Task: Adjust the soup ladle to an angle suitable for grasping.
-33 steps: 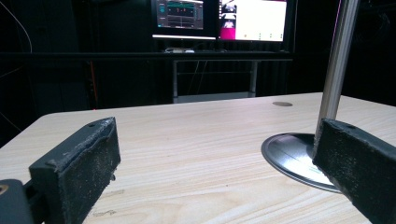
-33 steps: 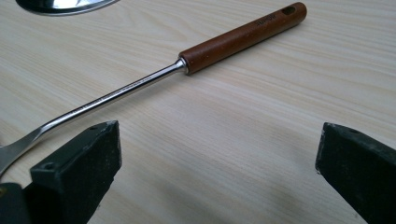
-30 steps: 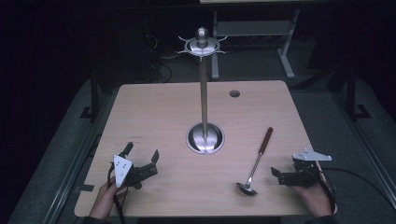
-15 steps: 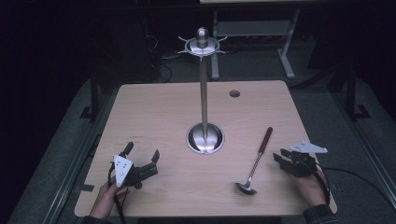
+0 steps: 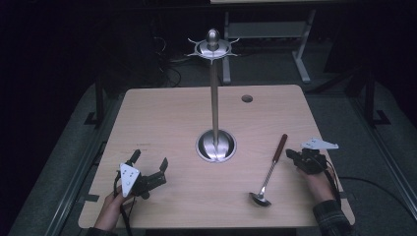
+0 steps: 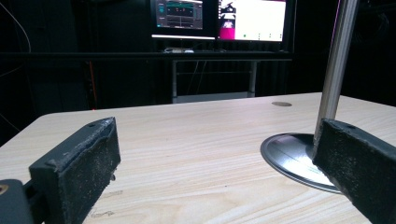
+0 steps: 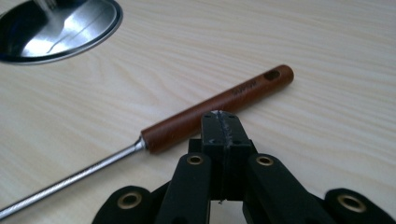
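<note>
- Ladle [image 5: 269, 172]: laid on the tabletop [image 5: 167, 123], right of the stand [image 5: 215, 145], wooden handle far.
- Right tongs [image 7: 219, 117]: just closed, empty, beside the handle; reopening is needed before gripping mid-handle.
- Left tongs [image 5: 150, 162]: open, empty.

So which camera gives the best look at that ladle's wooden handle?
The right gripper view: the wooden handle lies close up, its hanging hole and printed mark visible. The high view shows the whole ladle small on the table.
</note>
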Action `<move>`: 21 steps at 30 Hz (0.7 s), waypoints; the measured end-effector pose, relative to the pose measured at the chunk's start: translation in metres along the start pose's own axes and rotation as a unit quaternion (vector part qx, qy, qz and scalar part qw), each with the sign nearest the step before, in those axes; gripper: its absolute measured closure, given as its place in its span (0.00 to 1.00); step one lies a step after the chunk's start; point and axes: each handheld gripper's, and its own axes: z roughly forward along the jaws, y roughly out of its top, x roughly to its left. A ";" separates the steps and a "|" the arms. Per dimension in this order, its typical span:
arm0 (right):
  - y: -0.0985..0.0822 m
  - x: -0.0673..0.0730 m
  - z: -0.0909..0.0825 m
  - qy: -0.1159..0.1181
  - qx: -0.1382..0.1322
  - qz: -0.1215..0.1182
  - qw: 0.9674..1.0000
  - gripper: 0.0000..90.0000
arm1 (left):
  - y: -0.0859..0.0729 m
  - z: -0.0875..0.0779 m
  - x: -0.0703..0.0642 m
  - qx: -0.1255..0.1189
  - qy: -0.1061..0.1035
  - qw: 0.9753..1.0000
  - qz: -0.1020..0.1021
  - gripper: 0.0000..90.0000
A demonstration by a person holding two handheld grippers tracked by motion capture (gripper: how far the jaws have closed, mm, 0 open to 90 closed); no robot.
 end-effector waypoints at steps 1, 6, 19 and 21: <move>0.001 -0.002 0.002 -0.001 -0.001 -0.001 1.000 0.99 | 0.000 0.000 0.000 0.000 0.000 1.000 0.000 0.00; 0.005 -0.010 0.012 0.003 -0.011 0.012 1.000 0.99 | 0.000 0.000 0.000 0.000 0.000 1.000 0.000 0.00; 0.011 -0.020 0.029 -0.008 0.012 0.016 1.000 1.00 | 0.000 0.000 0.000 0.000 0.000 1.000 0.000 0.00; 0.011 -0.020 0.029 -0.006 0.017 0.017 1.000 1.00 | 0.000 0.000 -0.001 -0.001 0.000 1.000 -0.002 0.00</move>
